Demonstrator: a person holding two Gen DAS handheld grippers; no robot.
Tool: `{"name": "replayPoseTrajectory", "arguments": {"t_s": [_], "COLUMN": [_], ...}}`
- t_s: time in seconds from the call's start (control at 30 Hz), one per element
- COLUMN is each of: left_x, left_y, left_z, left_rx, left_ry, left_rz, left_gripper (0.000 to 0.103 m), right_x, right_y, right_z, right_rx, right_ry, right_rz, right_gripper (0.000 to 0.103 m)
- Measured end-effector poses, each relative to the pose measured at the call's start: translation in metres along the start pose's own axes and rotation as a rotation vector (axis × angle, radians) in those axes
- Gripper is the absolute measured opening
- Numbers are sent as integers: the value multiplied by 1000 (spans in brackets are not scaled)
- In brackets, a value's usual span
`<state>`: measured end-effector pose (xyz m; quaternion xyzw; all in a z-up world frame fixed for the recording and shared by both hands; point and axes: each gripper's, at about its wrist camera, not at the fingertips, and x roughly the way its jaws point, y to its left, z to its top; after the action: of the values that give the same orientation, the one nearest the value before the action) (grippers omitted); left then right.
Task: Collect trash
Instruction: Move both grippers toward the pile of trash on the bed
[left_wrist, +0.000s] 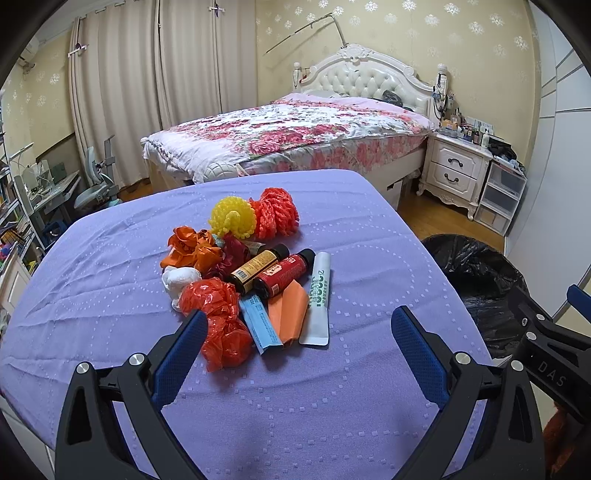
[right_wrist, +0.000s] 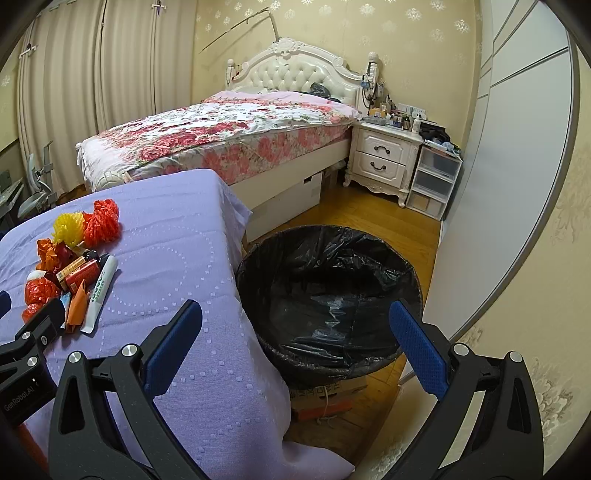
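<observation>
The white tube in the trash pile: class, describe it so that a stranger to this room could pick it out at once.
Find the table under the purple cloth in front of the bed. In the trash heap on it, look at the side nearest the black-lined bin. The white tube lies there beside a folded orange paper; it alone is white with green lettering.

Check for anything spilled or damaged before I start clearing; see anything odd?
Nothing spilled. The trash pile sits together on the purple tablecloth, both small bottles lie capped, and the lined bin stands upright beside the table.
</observation>
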<state>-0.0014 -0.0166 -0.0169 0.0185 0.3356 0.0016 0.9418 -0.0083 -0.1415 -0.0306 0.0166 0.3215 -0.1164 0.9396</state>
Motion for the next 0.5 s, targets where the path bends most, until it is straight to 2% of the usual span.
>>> {"name": "replayPoseTrajectory", "arguments": {"t_s": [0.5], "left_x": [3], "left_y": [2], "left_z": [-6], "left_rx": [7], "left_ry": [32], "left_rz": [-15], "left_gripper": [96], "right_x": [0], "right_y": [0], "right_z": [2], "right_rx": [0], "right_ry": [1], "right_rz": [1], "right_gripper": [99]}}
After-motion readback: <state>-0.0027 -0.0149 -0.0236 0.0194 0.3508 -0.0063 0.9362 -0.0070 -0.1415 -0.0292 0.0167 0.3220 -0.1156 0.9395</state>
